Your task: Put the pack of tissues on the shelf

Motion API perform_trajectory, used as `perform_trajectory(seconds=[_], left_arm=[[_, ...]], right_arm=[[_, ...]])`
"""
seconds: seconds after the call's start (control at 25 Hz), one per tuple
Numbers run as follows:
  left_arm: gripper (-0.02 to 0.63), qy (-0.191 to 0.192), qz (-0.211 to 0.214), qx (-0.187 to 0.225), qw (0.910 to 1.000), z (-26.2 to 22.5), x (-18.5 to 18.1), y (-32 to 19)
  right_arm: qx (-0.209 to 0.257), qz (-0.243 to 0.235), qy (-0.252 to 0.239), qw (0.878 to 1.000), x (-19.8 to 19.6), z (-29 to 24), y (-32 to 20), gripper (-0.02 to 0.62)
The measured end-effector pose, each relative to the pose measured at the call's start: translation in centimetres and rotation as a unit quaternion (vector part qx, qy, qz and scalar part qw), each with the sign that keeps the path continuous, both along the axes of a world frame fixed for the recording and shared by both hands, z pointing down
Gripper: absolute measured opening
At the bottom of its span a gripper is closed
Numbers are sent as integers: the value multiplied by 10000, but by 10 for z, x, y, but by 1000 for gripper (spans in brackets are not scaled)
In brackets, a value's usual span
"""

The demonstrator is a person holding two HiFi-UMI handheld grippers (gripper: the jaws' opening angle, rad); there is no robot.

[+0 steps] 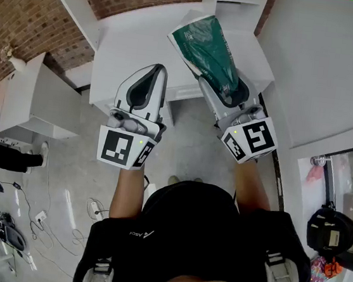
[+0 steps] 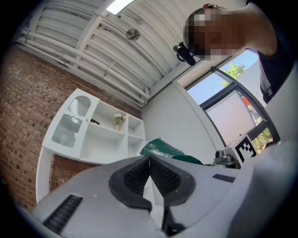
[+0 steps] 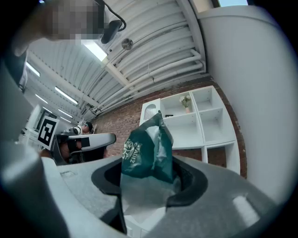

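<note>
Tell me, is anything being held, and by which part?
The right gripper pinches the green-and-white plastic tissue pack by one end. The left gripper is shut and holds nothing.

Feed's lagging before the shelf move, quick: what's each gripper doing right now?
Left gripper: closed, jaws together, nothing between them.
Right gripper: closed on the pack of tissues.

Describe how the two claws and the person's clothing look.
Both the left claw and the right claw have light grey, tapering shells lined with black, ribbed pads. Each carries a white cube printed with black square markers. The person wears a black short-sleeved top with grey shoulder straps.
</note>
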State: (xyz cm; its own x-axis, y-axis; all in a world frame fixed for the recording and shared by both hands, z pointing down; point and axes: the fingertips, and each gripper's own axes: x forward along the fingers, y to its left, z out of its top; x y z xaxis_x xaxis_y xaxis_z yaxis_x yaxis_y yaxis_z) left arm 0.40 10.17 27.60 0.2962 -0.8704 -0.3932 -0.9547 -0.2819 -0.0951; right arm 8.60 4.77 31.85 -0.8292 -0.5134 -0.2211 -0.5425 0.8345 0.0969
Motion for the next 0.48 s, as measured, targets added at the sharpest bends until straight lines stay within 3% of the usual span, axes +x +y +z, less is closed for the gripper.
perform_trajectory(seconds=[0.48], left_arm=[[0, 77, 175, 68, 9998, 1, -52, -2]], right_arm=[[-94, 98, -99, 9999, -49, -6, -2, 227]])
